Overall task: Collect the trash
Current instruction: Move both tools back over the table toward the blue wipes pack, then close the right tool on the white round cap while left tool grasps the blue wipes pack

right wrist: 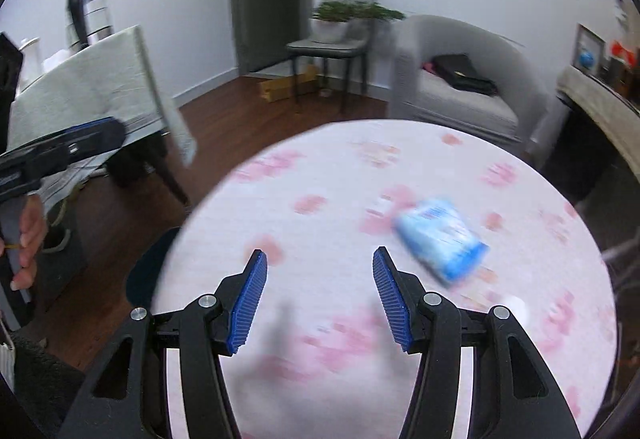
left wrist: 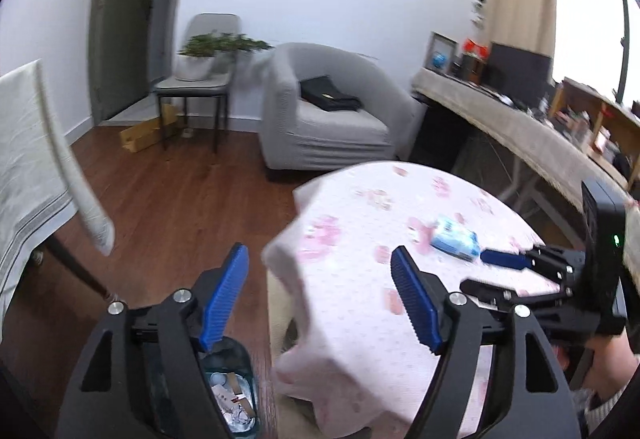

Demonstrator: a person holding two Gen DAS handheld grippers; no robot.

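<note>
**Ana:** Wooden floor, a grey armchair (left wrist: 328, 111) against the back wall, and up front a round desk (right wrist: 344, 175) under a pink-flowered cloth — that's our stage.

**Ben:** And the trash? A blue-and-white packet (right wrist: 442, 237) lies on the desk, a little right of centre. It's blurred, so I won't guess what it held. A small white scrap (right wrist: 517, 306) sits near it, closer to the desk edge.

**Ana:** Right hand-held gripper (right wrist: 320, 295) hovers over the cloth, jaws spread wide, nothing between them. The packet is just beyond and to the right of its right finger, not touching.

**Ben:** Left hand-held gripper (left wrist: 320, 299) is off the desk edge, also wide open and empty. Below it on the floor stands a dark bin (left wrist: 232, 395), with white crumpled bits already inside.

**Ana:** So, my read: some collecting is done, and the packet is the piece in hand — the reach, not yet the grasp.

**Ben:** Agreed. The next move, I'd say, calls for swinging the right one over to the right so the packet sits between the pads, then closing across its narrow side. It looks soft and flat, so the jaws need to come down low to the cloth or they'll pinch fabric instead.
</note>
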